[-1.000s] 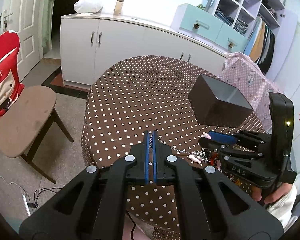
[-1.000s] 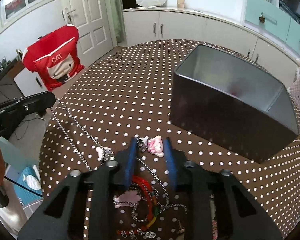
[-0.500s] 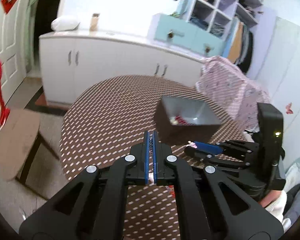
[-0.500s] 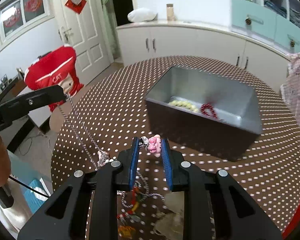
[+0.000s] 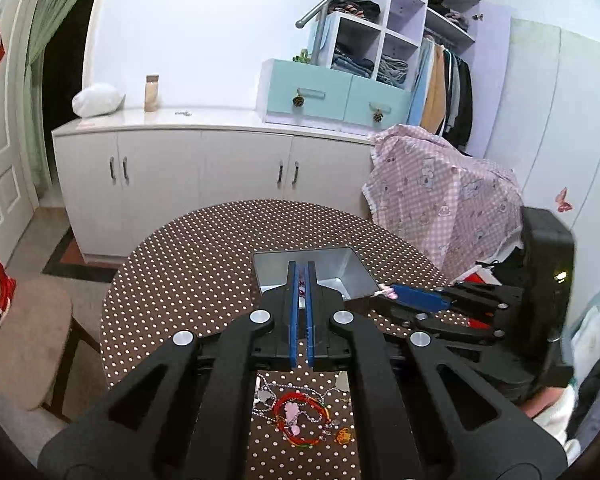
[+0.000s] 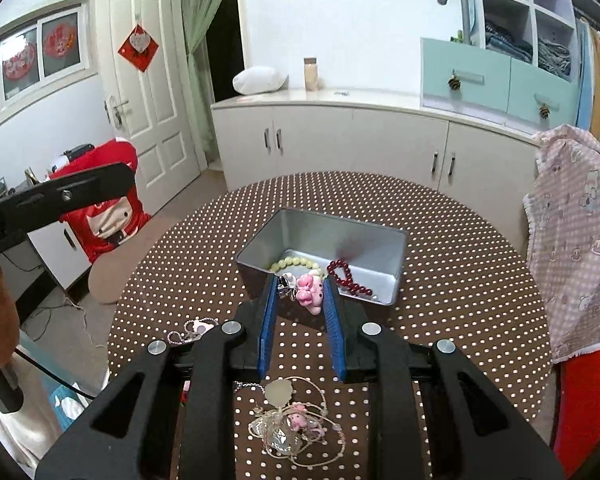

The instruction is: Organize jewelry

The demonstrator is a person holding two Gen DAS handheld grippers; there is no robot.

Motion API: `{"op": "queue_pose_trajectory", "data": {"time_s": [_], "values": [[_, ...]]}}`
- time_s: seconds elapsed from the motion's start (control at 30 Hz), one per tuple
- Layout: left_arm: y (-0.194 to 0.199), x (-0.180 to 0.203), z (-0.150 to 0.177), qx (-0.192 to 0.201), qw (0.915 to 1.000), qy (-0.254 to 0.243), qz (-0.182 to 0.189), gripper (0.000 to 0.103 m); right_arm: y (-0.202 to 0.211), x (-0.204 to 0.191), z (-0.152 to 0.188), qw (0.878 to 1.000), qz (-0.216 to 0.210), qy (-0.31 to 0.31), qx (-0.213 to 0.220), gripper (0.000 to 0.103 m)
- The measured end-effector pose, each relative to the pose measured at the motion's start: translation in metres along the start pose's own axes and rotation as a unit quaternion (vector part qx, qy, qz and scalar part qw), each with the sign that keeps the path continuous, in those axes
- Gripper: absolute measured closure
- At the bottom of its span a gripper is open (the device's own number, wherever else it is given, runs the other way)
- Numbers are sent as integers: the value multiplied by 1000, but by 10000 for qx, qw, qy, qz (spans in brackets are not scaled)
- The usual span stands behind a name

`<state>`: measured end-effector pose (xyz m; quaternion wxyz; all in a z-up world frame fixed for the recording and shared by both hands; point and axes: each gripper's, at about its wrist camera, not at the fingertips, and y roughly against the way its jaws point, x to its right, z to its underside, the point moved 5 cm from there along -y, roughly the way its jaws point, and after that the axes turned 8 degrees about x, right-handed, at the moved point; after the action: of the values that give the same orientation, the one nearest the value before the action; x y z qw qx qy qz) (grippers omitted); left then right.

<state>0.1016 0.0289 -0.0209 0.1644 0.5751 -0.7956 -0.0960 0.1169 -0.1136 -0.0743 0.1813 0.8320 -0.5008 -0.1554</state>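
- Left wrist view: my left gripper (image 5: 300,276) has its jaws pressed nearly together. Something thin and pale, with a hint of pink, sits low between the blue pads; I judge it to be chain, though it is too small to be sure. The tips hang over the tin box (image 5: 350,276) near the middle of the round table (image 5: 188,260). More jewelry (image 5: 300,416), red cord and silver links, lies loose by the near edge. My right gripper (image 5: 384,292) reaches in from the right beside the box's near corner.
- Right wrist view: my right gripper (image 6: 300,290) is narrowed onto a pink charm (image 6: 310,290) with a metal clasp, just above the near wall of the box (image 6: 396,280). Inside lie a pale bead bracelet (image 6: 296,263) and a dark red bead strand (image 6: 348,280).
- Handling, as I judge it: the charm is hard and light, a safe place to grip; its chain is limp, slippery, and will snag on the tangled pile (image 6: 296,432) at the near edge.
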Motion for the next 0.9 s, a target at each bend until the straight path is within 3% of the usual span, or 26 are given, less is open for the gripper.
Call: {"op": "queue_pose_trajectory", "data": {"time_s": [0.17,0.2,0.23,0.27,0.3,0.37,0.53,0.63,0.77,0.9], "values": [[-1,-6,29,-224,9994,-202,-148,99,-1,2,11,9999,-45,-67,-76,82],[-2,-12,39,-329,9990,-196,-216,92,-3,2,14,9999,-49,-91,-119,82],[-3,-15,45,-426,9986,-189,-235,77,-6,2,18,9998,-64,-118,-168,82],[-4,-20,55,-575,9979,-150,-253,22,-8,2,21,9996,-98,-150,-222,82],[-4,-25,60,-594,9979,-60,-252,11,-9,2,23,9995,-124,-166,-255,82],[-1,-35,72,-509,9983,167,-241,11,-13,-1,29,9992,-170,-153,-326,82],[-16,-44,104,-990,9945,69,-323,12,-20,-5,39,9985,-234,-169,-469,82],[-25,-42,123,-1226,9918,-114,-349,24,-24,-3,45,9979,-228,-186,-569,82],[-36,-45,138,-1490,9876,-241,-439,47,-28,-1,50,9974,-218,-237,-639,82],[-40,-49,144,-1555,9858,-316,-558,65,-32,0,53,9970,-209,-248,-708,82]]}}
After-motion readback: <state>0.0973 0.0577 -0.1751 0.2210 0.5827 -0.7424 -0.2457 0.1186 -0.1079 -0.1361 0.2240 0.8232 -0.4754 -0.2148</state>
